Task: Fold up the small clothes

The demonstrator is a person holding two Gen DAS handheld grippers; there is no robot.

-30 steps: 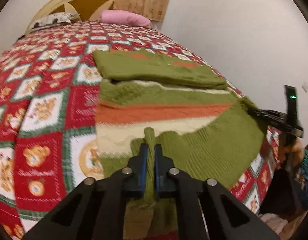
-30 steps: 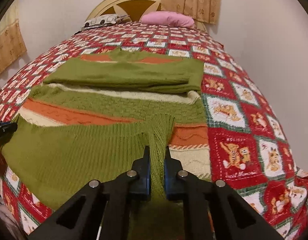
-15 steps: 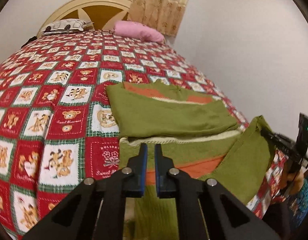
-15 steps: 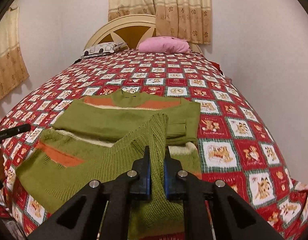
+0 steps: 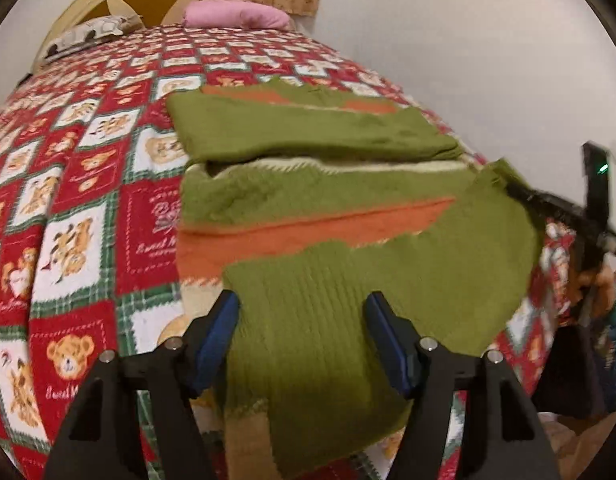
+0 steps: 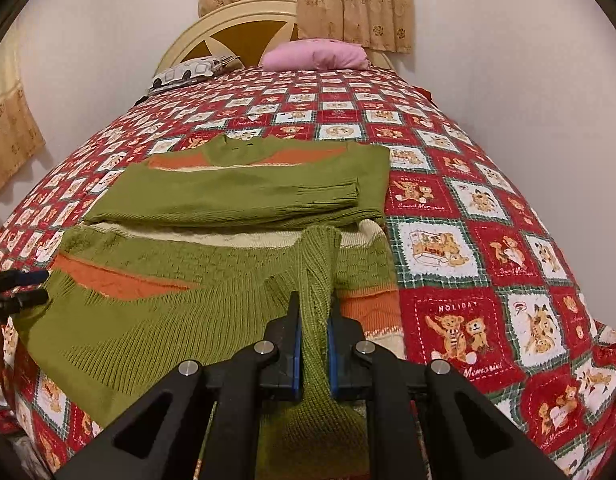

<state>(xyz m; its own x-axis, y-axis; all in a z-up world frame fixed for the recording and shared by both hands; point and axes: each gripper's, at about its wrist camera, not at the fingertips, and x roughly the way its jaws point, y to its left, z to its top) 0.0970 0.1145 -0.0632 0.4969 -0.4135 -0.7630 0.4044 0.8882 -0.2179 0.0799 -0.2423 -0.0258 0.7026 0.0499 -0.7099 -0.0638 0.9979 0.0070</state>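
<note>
- I face a bed covered by a red, white and green teddy-bear quilt (image 6: 468, 240).
- At its far end stands a cream arched headboard (image 6: 228, 24) with brown panels.
- A pink pillow (image 6: 316, 54) lies beside a patterned white pillow (image 6: 188, 72).
- Beige flowered curtains (image 6: 348, 0) hang behind the headboard; another curtain (image 6: 8, 128) hangs at my left.
- The walls (image 6: 508, 40) are plain white.
</note>
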